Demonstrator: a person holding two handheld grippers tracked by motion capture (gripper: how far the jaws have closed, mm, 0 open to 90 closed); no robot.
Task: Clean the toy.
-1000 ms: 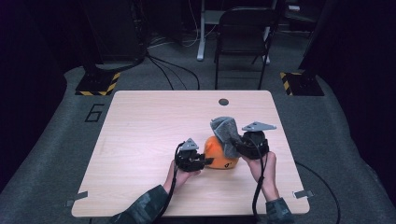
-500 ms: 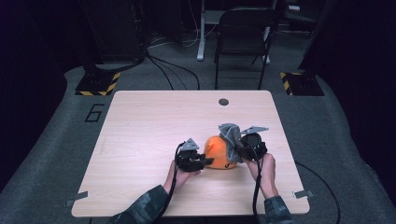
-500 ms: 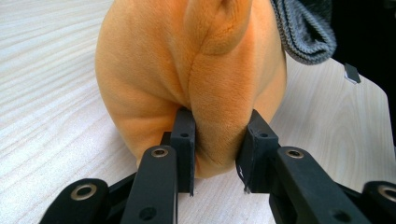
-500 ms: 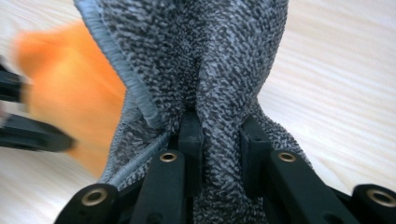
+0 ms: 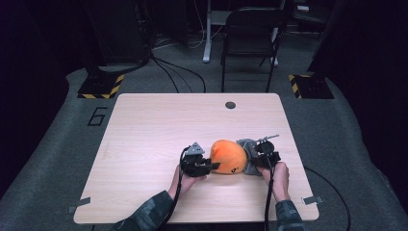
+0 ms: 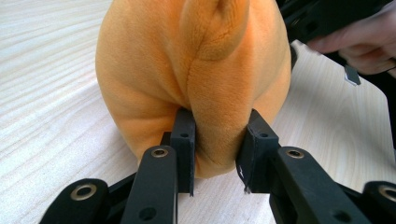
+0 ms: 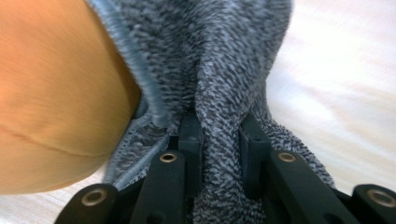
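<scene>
- High view: orange plush toy lies on the near right part of the wooden table. Your left gripper is at its left side, your right gripper at its right, on a grey cloth.
- Left gripper view: your jaws are clamped on a fold of the plush.
- Right gripper view: your jaws pinch a bunched ridge of grey cloth, which touches the plush.

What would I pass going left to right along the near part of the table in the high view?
Left gripper → orange plush toy → grey cloth → right gripper.
</scene>
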